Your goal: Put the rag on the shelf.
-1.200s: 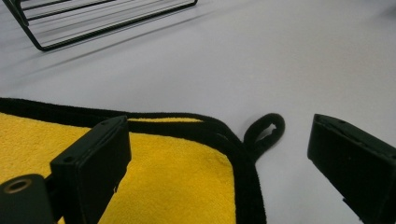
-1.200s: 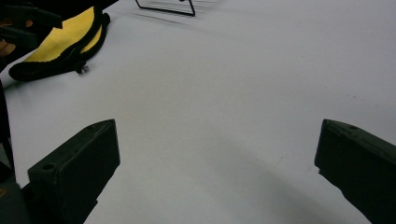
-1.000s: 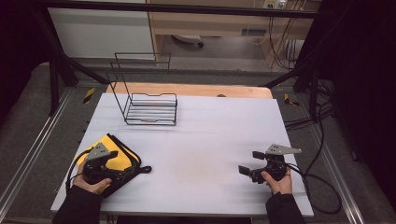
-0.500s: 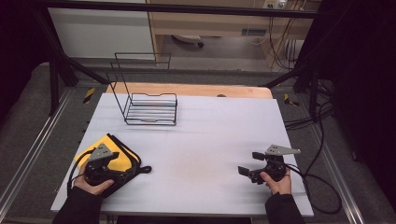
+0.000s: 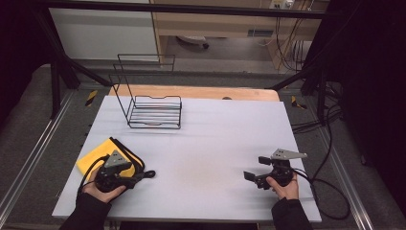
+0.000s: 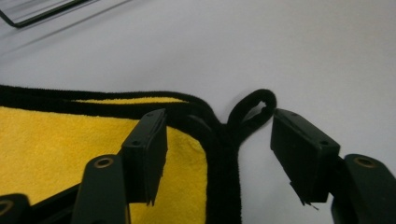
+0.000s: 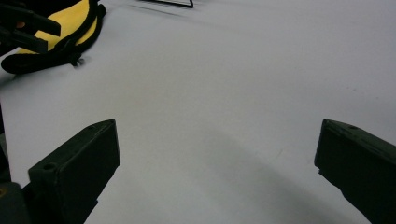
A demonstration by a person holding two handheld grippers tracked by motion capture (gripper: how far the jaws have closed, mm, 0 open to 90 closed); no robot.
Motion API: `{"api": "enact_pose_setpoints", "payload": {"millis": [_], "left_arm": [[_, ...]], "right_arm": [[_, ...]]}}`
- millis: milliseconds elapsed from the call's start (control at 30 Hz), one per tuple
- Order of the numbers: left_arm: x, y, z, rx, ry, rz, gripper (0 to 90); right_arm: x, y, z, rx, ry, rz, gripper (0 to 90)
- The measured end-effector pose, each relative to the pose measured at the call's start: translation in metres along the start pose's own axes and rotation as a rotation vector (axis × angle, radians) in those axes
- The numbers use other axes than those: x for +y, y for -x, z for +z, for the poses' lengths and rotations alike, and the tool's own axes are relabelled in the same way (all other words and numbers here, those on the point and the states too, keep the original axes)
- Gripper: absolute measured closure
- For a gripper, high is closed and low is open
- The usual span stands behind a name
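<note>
White table (image 5: 215,143), yellow cloth's (image 6: 56,140) black-edged corner between closing left gripper (image 6: 219,140) jaws

Black wire rack (image 5: 154,111) near table's (image 5: 230,143) far left, wooden board (image 5: 215,92) behind

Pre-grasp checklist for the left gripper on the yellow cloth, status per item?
1. Cloth corner between the jaws: ok. The left gripper, whose jaws have just been closing, straddles the black hem of the yellow cloth.
2. Pads pressing on the cloth: not ok, gaps show on both sides.
3. Hanging loop free of the pads: cannot tell.
4. Right gripper out of the way: ok, open over bare table.
5. Wire rack unobstructed: ok.
</note>
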State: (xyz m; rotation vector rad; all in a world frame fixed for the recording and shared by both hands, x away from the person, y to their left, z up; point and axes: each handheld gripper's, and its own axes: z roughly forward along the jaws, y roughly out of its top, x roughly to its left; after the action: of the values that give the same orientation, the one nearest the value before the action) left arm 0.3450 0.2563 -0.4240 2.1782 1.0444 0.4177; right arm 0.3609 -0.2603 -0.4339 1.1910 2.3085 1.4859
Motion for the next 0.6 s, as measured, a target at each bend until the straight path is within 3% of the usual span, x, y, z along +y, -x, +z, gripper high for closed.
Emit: {"api": "enact_pose_setpoints", "payload": {"millis": [200, 367, 600], "left_arm": [[-0.003, 0.000, 0.007, 0.023, -0.058, 0.019, 37.8], [-0.005, 0.001, 0.010, 0.035, -0.068, 0.022, 40.4], [-0.007, 0.008, 0.016, 0.090, -0.092, 0.078, 43.0]], "right_arm": [[0.000, 0.000, 0.000, -0.002, 0.001, -0.001, 0.8], [0.000, 0.000, 0.000, -0.004, 0.000, -0.008, 0.8], [0.000, 0.000, 0.000, -0.007, 0.000, -0.006, 0.7]]}}
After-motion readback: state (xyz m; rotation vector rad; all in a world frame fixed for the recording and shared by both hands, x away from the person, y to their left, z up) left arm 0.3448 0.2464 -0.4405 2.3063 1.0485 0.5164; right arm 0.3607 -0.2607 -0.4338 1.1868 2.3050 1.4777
